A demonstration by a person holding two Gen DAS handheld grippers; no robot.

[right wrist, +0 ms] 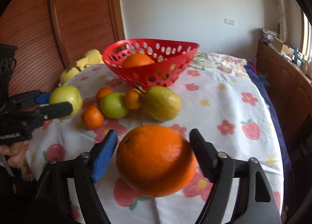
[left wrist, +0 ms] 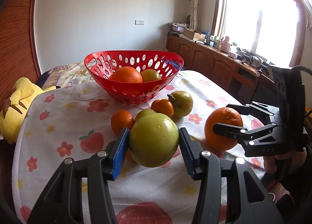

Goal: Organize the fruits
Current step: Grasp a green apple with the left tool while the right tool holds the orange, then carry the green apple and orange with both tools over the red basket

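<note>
Left wrist view has the left gripper closed on a green apple, both blue pads flat against its sides, the fruit lifted off the cloth. At 3 o'clock the right gripper straddles a big orange.

Right wrist view shows that orange between the fingers, with a sliver of gap at the blue pad, so whether the grip is firm I cannot tell; it looks clear of the cloth.

Risks, as I judge them: the orange is wide and round, and a half-seated hold could let it roll out on the way to the basket at 12 o'clock. The apple's waxy skin could slip. Both loads heading for one bowl could clash at the rim.

Only the left view shows a yellow-green fruit beside the orange already in the basket. Only the right view separates the loose pile: pear, second apple, three mandarins.
</note>
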